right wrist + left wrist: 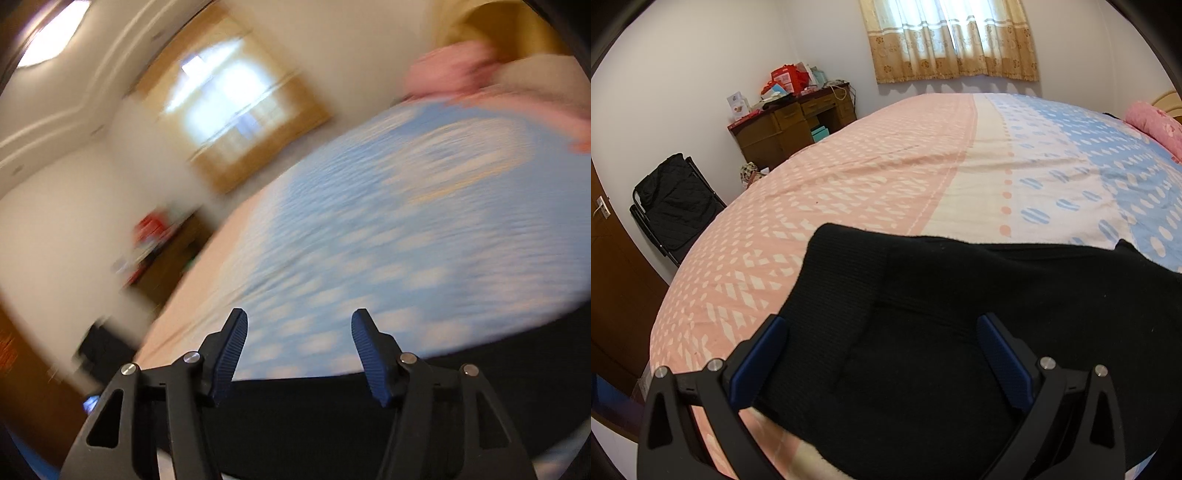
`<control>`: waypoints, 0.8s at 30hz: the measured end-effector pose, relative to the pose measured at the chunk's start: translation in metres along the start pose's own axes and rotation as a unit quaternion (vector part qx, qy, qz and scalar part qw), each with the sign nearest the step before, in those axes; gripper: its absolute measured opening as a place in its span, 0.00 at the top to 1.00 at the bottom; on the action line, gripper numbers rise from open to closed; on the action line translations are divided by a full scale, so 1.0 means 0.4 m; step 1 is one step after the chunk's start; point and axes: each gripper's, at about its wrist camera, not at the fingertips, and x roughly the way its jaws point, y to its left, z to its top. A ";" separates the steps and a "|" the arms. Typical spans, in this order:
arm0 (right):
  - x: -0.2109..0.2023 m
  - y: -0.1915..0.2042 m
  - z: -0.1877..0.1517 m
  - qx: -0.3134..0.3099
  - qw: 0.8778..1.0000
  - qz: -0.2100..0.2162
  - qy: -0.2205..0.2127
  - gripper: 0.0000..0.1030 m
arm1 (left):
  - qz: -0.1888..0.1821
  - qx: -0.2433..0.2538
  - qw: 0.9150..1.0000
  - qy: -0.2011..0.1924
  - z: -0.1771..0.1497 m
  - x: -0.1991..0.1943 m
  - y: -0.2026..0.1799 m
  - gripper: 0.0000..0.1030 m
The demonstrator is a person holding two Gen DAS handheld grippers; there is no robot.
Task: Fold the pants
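- Two grippers are ours to work: the left gripper (882, 354) hovers above the black pants (960, 332), jaws spread wide, pads clear of the cloth, holding nothing.
- Our pants lie flat at the near edge of the bed (886, 166), long axis running across the view from left to right, a ribbed band at the left end.
- Our right gripper (299, 347) stands partly open and empty over the blurred blue bedcover.
- We see the desk (790, 125) piled with boxes.
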 end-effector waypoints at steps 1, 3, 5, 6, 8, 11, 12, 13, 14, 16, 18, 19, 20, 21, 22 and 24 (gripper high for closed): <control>-0.048 -0.058 0.009 0.010 0.999 -0.042 -0.009 0.41 | 0.000 0.000 1.000 0.000 0.000 0.000 0.000 0.00; -0.129 -0.156 0.028 0.009 0.992 -0.128 -0.023 0.41 | 0.000 0.000 1.000 0.000 0.000 0.000 0.000 0.00; -0.168 -0.239 0.044 0.011 0.986 -0.167 -0.012 0.41 | 0.001 -0.001 1.000 0.000 0.000 -0.001 0.000 0.00; -0.181 -0.292 0.053 0.016 0.980 -0.199 0.005 0.41 | 0.001 -0.001 1.000 0.000 0.001 -0.001 0.001 0.00; -0.188 -0.357 0.062 0.019 0.973 -0.228 0.030 0.41 | 0.001 -0.001 1.000 0.000 0.001 -0.002 0.001 0.00; -0.195 -0.426 0.070 0.020 0.969 -0.239 0.053 0.42 | 0.004 -0.002 1.000 -0.002 0.001 -0.002 0.000 0.00; -0.183 -0.433 0.078 0.022 0.970 -0.235 0.060 0.42 | 0.004 -0.002 1.000 -0.001 0.002 -0.001 0.000 0.00; -0.172 -0.437 0.079 0.018 0.969 -0.236 0.066 0.42 | 0.004 -0.002 1.000 -0.001 0.001 -0.002 0.000 0.00; -0.168 -0.439 0.075 0.008 0.968 -0.240 0.070 0.42 | 0.004 -0.002 1.000 -0.001 0.001 -0.002 0.000 0.00; -0.151 -0.454 0.061 -0.001 0.968 -0.235 0.089 0.42 | 0.004 -0.003 1.000 -0.001 0.001 -0.002 0.000 0.00; -0.142 -0.471 0.041 0.011 0.968 -0.225 0.107 0.42 | 0.004 -0.003 1.000 -0.001 0.001 -0.002 -0.001 0.00; -0.135 -0.480 0.030 0.013 0.968 -0.222 0.114 0.42 | 0.006 -0.002 1.000 -0.001 0.002 -0.002 -0.002 0.00; -0.135 -0.480 0.021 0.004 0.968 -0.225 0.115 0.41 | 0.006 -0.002 1.000 -0.001 0.001 -0.002 -0.001 0.00; -0.133 -0.474 0.018 -0.008 0.967 -0.228 0.113 0.41 | 0.007 -0.002 1.000 -0.001 0.000 -0.003 0.000 0.00; -0.128 -0.474 0.015 -0.014 0.966 -0.231 0.117 0.41 | 0.007 -0.002 1.000 -0.001 0.000 -0.003 0.000 0.00; -0.115 -0.465 0.011 -0.037 0.962 -0.239 0.129 0.41 | 0.007 -0.003 1.000 -0.001 0.000 -0.003 0.000 0.00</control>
